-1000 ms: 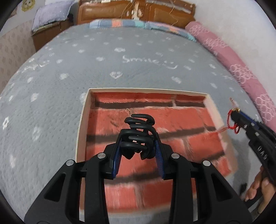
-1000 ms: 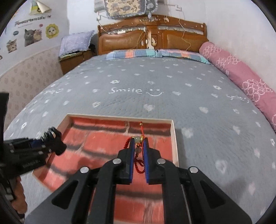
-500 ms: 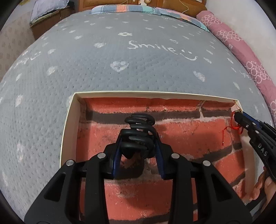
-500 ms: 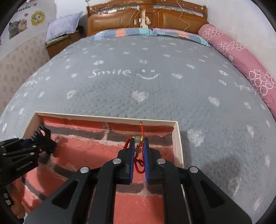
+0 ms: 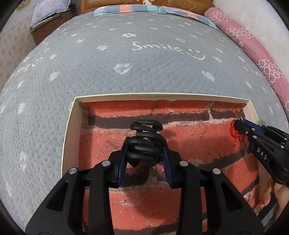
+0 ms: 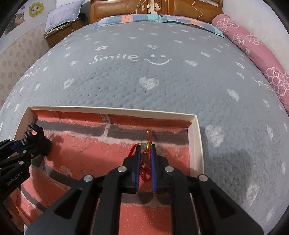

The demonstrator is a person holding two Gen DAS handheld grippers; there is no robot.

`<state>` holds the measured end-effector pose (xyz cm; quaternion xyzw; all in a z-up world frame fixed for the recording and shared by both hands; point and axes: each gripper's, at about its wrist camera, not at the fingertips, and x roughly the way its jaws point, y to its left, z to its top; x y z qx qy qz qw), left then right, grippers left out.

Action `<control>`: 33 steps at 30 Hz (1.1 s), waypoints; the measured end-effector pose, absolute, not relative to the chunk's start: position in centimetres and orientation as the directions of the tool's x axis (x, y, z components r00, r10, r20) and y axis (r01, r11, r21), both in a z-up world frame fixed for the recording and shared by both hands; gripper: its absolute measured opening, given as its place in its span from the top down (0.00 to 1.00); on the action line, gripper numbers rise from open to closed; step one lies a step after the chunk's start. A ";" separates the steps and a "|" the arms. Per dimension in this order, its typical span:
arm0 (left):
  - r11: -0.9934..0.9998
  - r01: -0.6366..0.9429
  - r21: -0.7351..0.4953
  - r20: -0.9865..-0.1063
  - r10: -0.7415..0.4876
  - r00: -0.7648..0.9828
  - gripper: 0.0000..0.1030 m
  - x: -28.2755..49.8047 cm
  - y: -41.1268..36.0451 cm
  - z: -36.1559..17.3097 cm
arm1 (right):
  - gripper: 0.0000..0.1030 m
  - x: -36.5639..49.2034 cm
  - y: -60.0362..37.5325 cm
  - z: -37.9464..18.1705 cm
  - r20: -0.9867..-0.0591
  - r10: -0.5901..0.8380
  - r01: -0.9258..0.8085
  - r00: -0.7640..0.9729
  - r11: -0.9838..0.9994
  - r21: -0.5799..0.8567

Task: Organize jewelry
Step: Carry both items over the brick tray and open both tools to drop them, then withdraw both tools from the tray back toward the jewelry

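Observation:
My left gripper (image 5: 144, 144) is shut on a black claw hair clip (image 5: 145, 133), held low over the left half of a shallow white-rimmed box (image 5: 71, 124) lined with a red brick print. My right gripper (image 6: 144, 147) is shut on a red string bracelet with a pale bead and gold ring (image 6: 143, 145), low over the box's far right corner (image 6: 196, 137). The right gripper and bracelet (image 5: 235, 131) show at the right edge of the left wrist view. The left gripper with the clip (image 6: 34, 134) shows at the left of the right wrist view.
The box lies on a grey bedspread (image 5: 126, 54) printed with hearts and "Smile". A pink bolster (image 5: 252, 47) runs along the right edge. A wooden headboard (image 6: 126, 9) and a bedside cabinet with a cushion (image 6: 61, 23) stand at the far end.
Both grippers have moved forward and down into the box, still holding their items. The clip now sits close to the lining; the bracelet hangs near the far right corner.

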<state>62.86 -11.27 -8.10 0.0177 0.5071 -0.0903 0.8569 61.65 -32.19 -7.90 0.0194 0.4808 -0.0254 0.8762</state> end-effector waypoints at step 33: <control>0.978 0.202 -0.054 -0.673 -0.185 0.716 0.05 40.8 -4.9 7.1 | 0.31 39.3 -35.6 6.2 -0.618 -0.020 0.042 0.786 0.999 0.022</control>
